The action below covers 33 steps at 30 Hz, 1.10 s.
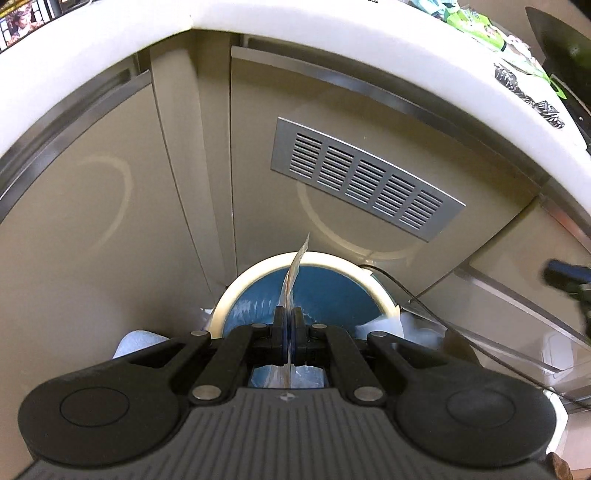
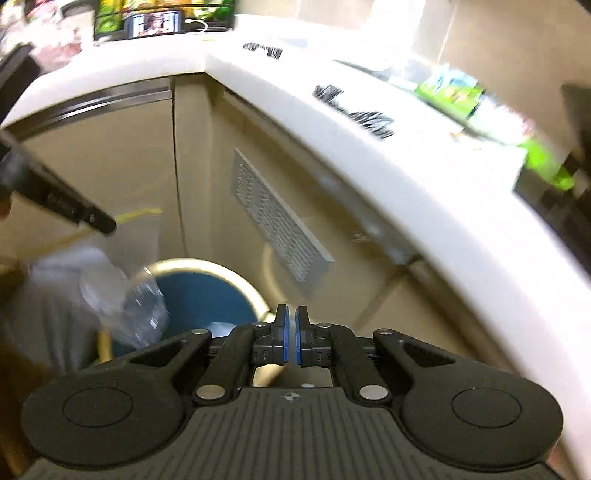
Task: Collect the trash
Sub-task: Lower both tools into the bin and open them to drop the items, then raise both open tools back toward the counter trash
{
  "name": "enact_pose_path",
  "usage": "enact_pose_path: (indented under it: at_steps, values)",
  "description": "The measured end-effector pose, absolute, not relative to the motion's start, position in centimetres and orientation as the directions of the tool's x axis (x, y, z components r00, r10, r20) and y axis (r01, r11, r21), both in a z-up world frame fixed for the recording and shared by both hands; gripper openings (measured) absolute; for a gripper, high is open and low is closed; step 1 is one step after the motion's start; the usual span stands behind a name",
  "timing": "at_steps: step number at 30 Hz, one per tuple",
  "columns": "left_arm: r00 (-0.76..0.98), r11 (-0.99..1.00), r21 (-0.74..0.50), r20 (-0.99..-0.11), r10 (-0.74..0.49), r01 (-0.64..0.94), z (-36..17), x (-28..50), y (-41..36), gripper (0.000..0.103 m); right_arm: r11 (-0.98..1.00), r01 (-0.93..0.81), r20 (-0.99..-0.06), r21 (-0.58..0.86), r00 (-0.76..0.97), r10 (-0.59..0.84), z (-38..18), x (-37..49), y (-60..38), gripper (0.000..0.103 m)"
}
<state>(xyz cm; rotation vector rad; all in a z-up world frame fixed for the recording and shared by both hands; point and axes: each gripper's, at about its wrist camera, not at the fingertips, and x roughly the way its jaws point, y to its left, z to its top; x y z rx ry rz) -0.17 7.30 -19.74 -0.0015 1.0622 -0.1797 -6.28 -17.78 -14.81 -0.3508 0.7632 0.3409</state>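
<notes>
Right gripper (image 2: pixel 291 334) fingers nearly together, above bin (image 2: pixel 207 291).

Left gripper (image 1: pixel 288 325) & right gripper (image 2: pixel 291 332): black linkage arms w/ silver rivets, blue pads on jaws, grey ribbed base, round black end caps.

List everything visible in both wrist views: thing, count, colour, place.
Round bin: one, cream rim, blue liner, on floor below counter.
Clear plastic wrapper: one, transparent, pinched over the bin.
Slotted metal vent: one, grey, on beige cabinet door.
Countertop edge: one, white, above cabinets.
Green packets: several, on the counter.
Left hand-held gripper: black, blue pads, shut on the wrapper.
Right hand-held gripper: black, blue pads, nearly closed, empty.
</notes>
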Motion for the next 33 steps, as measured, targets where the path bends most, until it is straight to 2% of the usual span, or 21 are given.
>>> enact_pose_path:
  at_steps: [3, 7, 11, 17, 18, 19, 20, 21, 22, 23, 24, 27, 30, 32, 33]
  values:
    - [0.478, 0.985, -0.091, -0.865, -0.151, 0.147, -19.6, -0.3, 7.2, 0.001, 0.896, -0.399, -0.707, -0.195, 0.690, 0.153, -13.6, -7.2, -20.1, 0.004]
    - [0.481, 0.985, -0.075, -0.865, -0.141, 0.154, -19.3, -0.5, 6.7, 0.001, 0.929, -0.352, -0.699, -0.116, 0.693, 0.175, -13.9, -7.3, -20.6, 0.004]
    - [0.481, 0.986, -0.061, -0.867, -0.129, 0.155, -19.6, -0.3, 6.4, 0.001, 0.914, -0.394, -0.693, -0.093, 0.685, 0.225, -13.7, -8.1, -19.7, 0.004]
    - [0.418, 0.976, -0.110, -0.890, -0.182, 0.189, -21.4, 0.6, 6.0, 0.002, 0.898, -0.426, -0.709, -0.108, 0.666, 0.231, -13.3, -9.4, -21.5, 0.006]
    - [0.398, 0.974, -0.118, -0.898, -0.189, 0.195, -22.1, 0.8, 5.8, 0.005, 0.900, -0.423, -0.708, -0.108, 0.668, 0.229, -13.4, -9.4, -21.6, 0.007]
    - [0.373, 0.972, -0.125, -0.908, -0.193, 0.199, -22.9, 1.1, 5.6, 0.016, 0.905, -0.413, -0.707, -0.098, 0.669, 0.229, -13.5, -9.3, -21.7, 0.014]
    - [0.346, 0.971, -0.131, -0.918, -0.196, 0.202, -23.6, 1.4, 5.5, 0.026, 0.915, -0.395, -0.707, -0.076, 0.669, 0.230, -13.6, -9.2, -21.8, 0.026]
    - [0.317, 0.970, -0.133, -0.928, -0.194, 0.206, -24.4, 1.8, 5.3, 0.054, 0.927, -0.373, -0.707, -0.045, 0.667, 0.235, -13.8, -9.0, -21.8, 0.032]
    - [0.291, 0.969, -0.133, -0.938, -0.191, 0.207, -25.1, 2.0, 5.2, 0.079, 0.934, -0.358, -0.707, -0.014, 0.664, 0.244, -14.0, -8.8, -21.5, 0.041]
    - [0.276, 0.970, -0.133, -0.943, -0.187, 0.204, -25.7, 2.2, 5.2, 0.086, 0.936, -0.352, -0.704, 0.013, 0.661, 0.259, -14.3, -8.6, -21.3, 0.042]
    - [0.268, 0.971, -0.132, -0.946, -0.184, 0.199, -26.0, 2.3, 5.2, 0.088, 0.936, -0.352, -0.698, 0.031, 0.662, 0.272, -14.4, -8.6, -21.0, 0.042]
    - [0.264, 0.973, -0.128, -0.948, -0.177, 0.192, -25.8, 2.4, 5.4, 0.088, 0.938, -0.341, -0.668, 0.067, 0.683, 0.296, -14.3, -8.5, -20.0, 0.054]
    - [0.330, 0.980, -0.116, -0.929, -0.165, 0.163, -23.5, 2.0, 6.2, 0.088, 0.935, -0.334, -0.616, 0.119, 0.714, 0.333, -13.3, -8.0, -19.5, 0.072]
    - [0.392, 0.984, -0.112, -0.906, -0.160, 0.141, -21.0, 1.5, 6.9, 0.091, 0.935, -0.319, -0.558, 0.154, 0.753, 0.348, -12.0, -7.9, -19.6, 0.090]
    - [0.429, 0.985, -0.116, -0.889, -0.161, 0.129, -19.5, 1.1, 7.4, 0.099, 0.933, -0.313, -0.525, 0.177, 0.772, 0.358, -11.2, -7.9, -19.8, 0.094]
